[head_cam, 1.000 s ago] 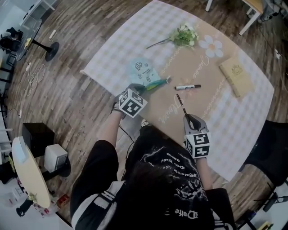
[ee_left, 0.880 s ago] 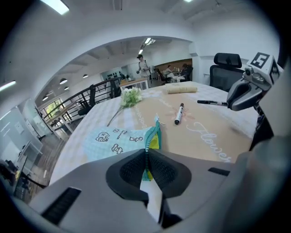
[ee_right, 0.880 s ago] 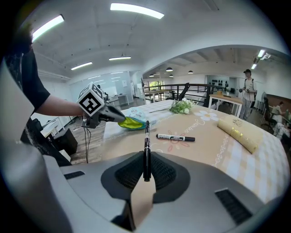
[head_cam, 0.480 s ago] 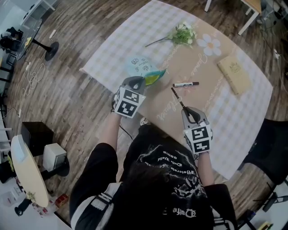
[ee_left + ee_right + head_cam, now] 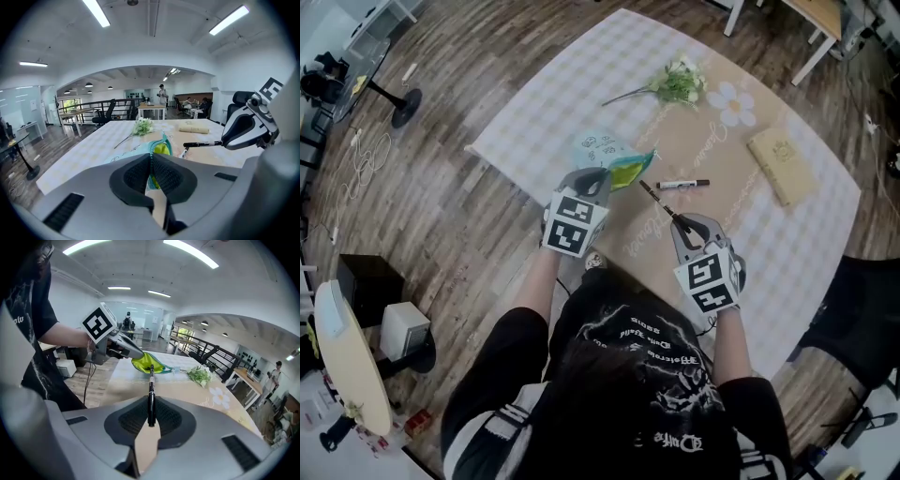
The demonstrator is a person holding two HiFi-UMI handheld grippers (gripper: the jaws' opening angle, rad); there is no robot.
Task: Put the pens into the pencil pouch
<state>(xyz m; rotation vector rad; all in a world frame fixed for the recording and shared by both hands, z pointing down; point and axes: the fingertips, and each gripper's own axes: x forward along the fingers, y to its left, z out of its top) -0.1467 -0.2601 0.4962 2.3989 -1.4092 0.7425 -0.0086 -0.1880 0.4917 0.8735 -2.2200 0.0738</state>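
A light-blue pencil pouch (image 5: 602, 150) with a yellow-green lining lies near the tablecloth's left edge. My left gripper (image 5: 602, 177) is shut on its zipper rim (image 5: 156, 149) and holds the mouth lifted off the table. My right gripper (image 5: 679, 221) is shut on a black pen (image 5: 657, 201). The pen (image 5: 151, 387) sticks out between the jaws, its tip just short of the pouch's open mouth (image 5: 147, 363). From the left gripper view, the right gripper (image 5: 244, 127) and its pen (image 5: 202, 144) come in from the right. A second black pen (image 5: 683, 184) lies on the table beyond.
A checked tablecloth (image 5: 787, 234) covers the table. At the far side lie a small bunch of flowers (image 5: 679, 81), a daisy print (image 5: 738, 103) and a tan notebook (image 5: 781, 163). A black chair (image 5: 862, 319) stands at the right, and wooden floor lies at the left.
Both grippers have risen. The left one has lifted the pouch's rim, so the mouth has opened. The right one has carried its pen up and left, toward the pouch's mouth.
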